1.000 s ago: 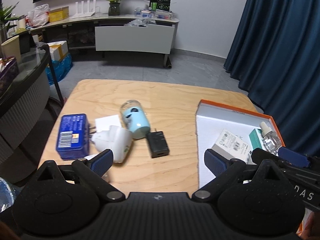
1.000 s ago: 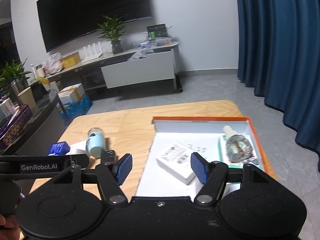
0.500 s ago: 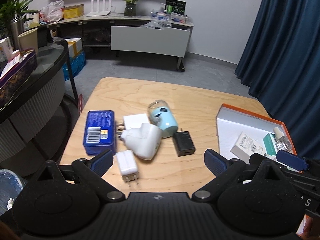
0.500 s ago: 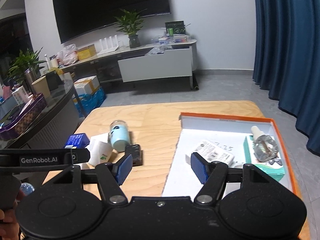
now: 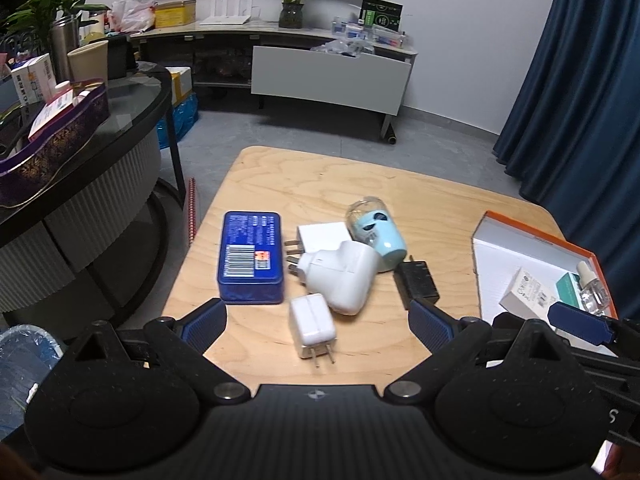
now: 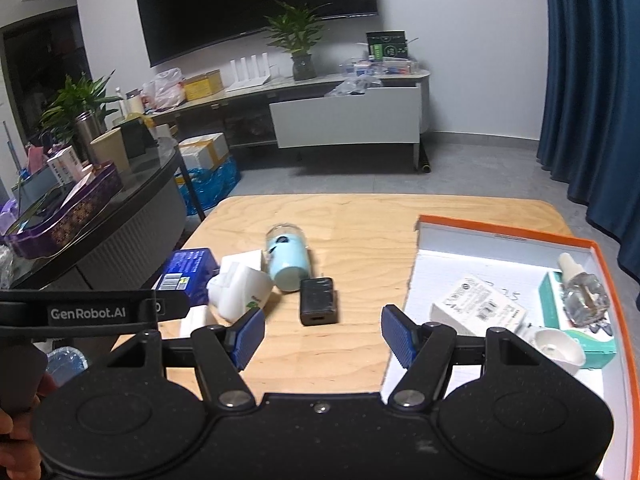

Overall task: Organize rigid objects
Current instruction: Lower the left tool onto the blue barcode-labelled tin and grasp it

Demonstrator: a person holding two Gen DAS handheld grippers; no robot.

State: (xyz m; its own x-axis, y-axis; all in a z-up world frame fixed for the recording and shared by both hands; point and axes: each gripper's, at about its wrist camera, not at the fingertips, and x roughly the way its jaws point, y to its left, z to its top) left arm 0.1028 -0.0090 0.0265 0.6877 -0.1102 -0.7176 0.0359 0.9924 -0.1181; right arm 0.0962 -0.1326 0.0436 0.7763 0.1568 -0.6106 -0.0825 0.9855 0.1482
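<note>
On the wooden table [image 5: 320, 184] lie a blue tin [image 5: 250, 257], a large white plug adapter [image 5: 340, 276], a small white charger [image 5: 313, 326], a flat white charger [image 5: 322, 234], a light-blue capped bottle [image 5: 376, 232] and a black charger [image 5: 416, 285]. The orange-rimmed white box [image 6: 496, 236] at the right holds a white carton [image 6: 478, 306], a teal carton [image 6: 552, 296] and a glass dropper bottle [image 6: 582, 290]. My left gripper [image 5: 316, 322] is open above the small white charger. My right gripper [image 6: 322, 340] is open near the black charger [image 6: 318, 306].
A dark round glass table [image 5: 80, 128] with boxes and a cup stands left of the wooden table. A low TV cabinet [image 5: 328, 76] lines the far wall. Blue curtains [image 5: 580, 92] hang at the right. The left gripper's body [image 6: 92, 312] crosses the right wrist view.
Both grippers have pulled back and shifted left, so more of the table's left side and the small white charger show. Both stay open. The objects have not moved.
</note>
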